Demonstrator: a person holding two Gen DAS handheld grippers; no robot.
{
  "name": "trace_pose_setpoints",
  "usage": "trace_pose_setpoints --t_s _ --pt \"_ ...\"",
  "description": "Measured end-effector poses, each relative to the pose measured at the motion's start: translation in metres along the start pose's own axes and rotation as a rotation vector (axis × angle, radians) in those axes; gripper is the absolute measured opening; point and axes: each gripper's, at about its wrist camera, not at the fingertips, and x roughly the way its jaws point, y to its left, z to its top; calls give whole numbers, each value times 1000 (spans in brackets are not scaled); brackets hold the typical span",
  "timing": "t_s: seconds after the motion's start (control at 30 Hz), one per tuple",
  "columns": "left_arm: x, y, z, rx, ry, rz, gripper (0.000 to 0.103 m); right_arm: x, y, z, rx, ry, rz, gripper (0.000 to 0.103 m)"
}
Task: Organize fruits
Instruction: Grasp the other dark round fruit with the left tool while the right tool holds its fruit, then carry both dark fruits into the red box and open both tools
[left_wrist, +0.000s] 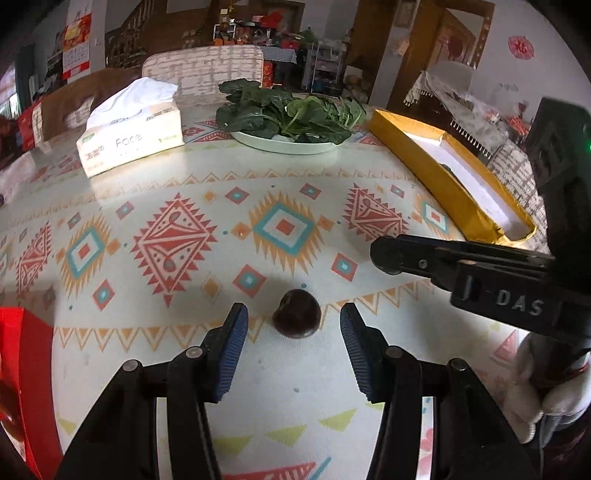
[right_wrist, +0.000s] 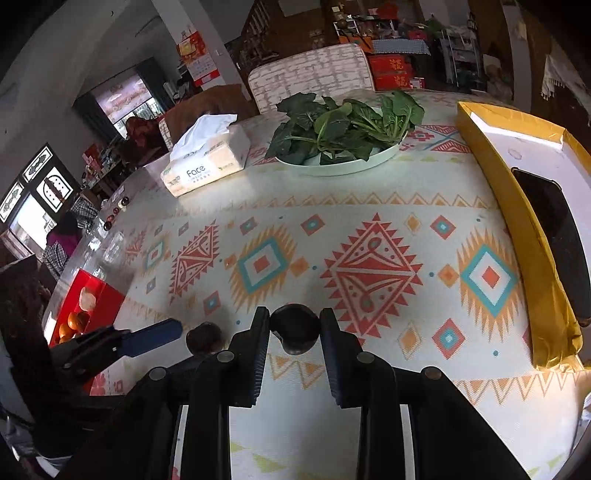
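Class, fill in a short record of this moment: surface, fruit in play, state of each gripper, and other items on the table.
surface: patterned tablecloth
left gripper: open, dark fruit between its pads, untouched
right gripper: shut on second dark fruit
red box: holds oranges
also present: tissue pack, plate of greens, yellow box

- A lived-in home dining room: patterned tablecloth (right_wrist: 369, 206) ahead of the gripper.
- Beyond it, a tissue pack (right_wrist: 207, 166), a plate of leafy greens (right_wrist: 343, 125) and padded chairs (right_wrist: 310, 79).
- Wall calendar (left_wrist: 77, 46) far left; cluttered shelves (left_wrist: 258, 33) behind.
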Motion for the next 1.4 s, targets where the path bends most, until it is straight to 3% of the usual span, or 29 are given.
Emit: trace_pose_setpoints --t_s 0.1,0.13,0.17,0.47,0.9,1.13,1.4 --pt "5 -3 -1 18 1 12 43 0 -1 0 2 0 3 31" --pt "6 -4 -1 25 2 18 30 0 -1 0 5 1 5 31" --pt "6 -6 -2 40 -4 26 25 0 -1 0 5 1 6 31" --pt "-11 -12 -7 56 -44 87 25 0 2 -1 -8 -4 -9 31" --pt "-83 1 -27 -49 -159 120 25 -3 11 -5 -38 -28 -33 31" --pt "-128 25 -48 -110 -217 183 25 -19 35 -8 -66 -62 -39 31" --pt "-165 60 -79 -217 -254 194 25 -49 80 -20 -132 -83 -44 31"
